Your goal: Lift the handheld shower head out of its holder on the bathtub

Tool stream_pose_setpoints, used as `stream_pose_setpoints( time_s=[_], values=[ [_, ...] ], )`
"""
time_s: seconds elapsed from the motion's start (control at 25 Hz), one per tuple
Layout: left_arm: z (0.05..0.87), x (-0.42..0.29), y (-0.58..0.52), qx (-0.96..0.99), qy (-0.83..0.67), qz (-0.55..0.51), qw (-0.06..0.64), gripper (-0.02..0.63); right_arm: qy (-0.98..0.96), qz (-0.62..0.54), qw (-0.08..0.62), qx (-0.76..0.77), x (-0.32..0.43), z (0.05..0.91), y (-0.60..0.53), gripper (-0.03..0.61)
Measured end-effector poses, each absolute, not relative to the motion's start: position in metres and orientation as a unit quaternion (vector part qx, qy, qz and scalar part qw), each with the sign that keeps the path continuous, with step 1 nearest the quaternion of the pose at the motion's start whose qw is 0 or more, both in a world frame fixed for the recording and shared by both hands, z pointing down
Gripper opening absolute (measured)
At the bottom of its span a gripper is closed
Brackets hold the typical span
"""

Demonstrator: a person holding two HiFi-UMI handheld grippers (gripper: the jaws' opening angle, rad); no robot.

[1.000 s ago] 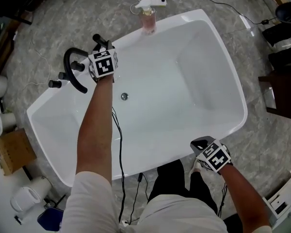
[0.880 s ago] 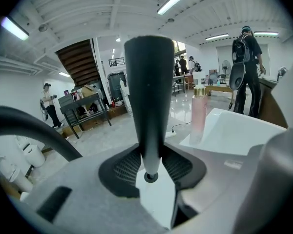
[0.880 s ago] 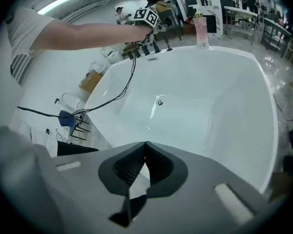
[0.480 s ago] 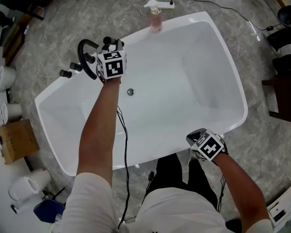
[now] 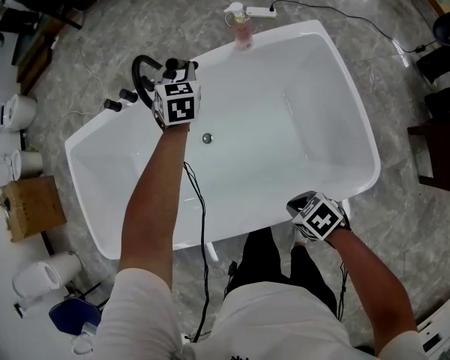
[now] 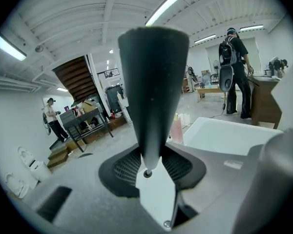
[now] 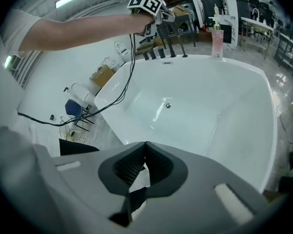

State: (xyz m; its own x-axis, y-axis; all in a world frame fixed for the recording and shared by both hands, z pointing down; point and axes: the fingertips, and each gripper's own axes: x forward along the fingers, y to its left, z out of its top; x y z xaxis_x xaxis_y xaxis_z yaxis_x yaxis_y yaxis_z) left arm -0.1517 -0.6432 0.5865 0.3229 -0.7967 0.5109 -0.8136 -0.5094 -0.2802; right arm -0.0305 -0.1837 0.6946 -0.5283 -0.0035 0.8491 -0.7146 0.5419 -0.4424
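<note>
Left gripper view: tapered matte-black shower head [image 6: 154, 91].

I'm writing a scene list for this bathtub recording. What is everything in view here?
bathtub: one, white, centre of the floor
drain: one, metal, tub bottom
faucet: one, black, arched, tub's far-left rim
knobs: at least two, black, beside the faucet
bottle: one, pink, tub's far rim
power strip: one, white, floor behind the bottle
cardboard box: one, brown, floor at left
handheld shower head: one, black, between the left jaws
left hand-held gripper: one, grey, clamped on the shower head
right hand-held gripper: one, grey, shut, empty, near rim
</note>
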Motion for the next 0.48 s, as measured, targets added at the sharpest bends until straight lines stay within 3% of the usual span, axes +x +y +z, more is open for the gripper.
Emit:
stream_pose_setpoints(
  time_s=[0.48],
  values=[
    [0.511, -0.141, -0.575, 0.815, -0.489, 0.311, -0.024, 0.138, -0.782, 0.394, 0.432, 0.216, -0.029, 0.679, -0.168, 0.014]
  ],
)
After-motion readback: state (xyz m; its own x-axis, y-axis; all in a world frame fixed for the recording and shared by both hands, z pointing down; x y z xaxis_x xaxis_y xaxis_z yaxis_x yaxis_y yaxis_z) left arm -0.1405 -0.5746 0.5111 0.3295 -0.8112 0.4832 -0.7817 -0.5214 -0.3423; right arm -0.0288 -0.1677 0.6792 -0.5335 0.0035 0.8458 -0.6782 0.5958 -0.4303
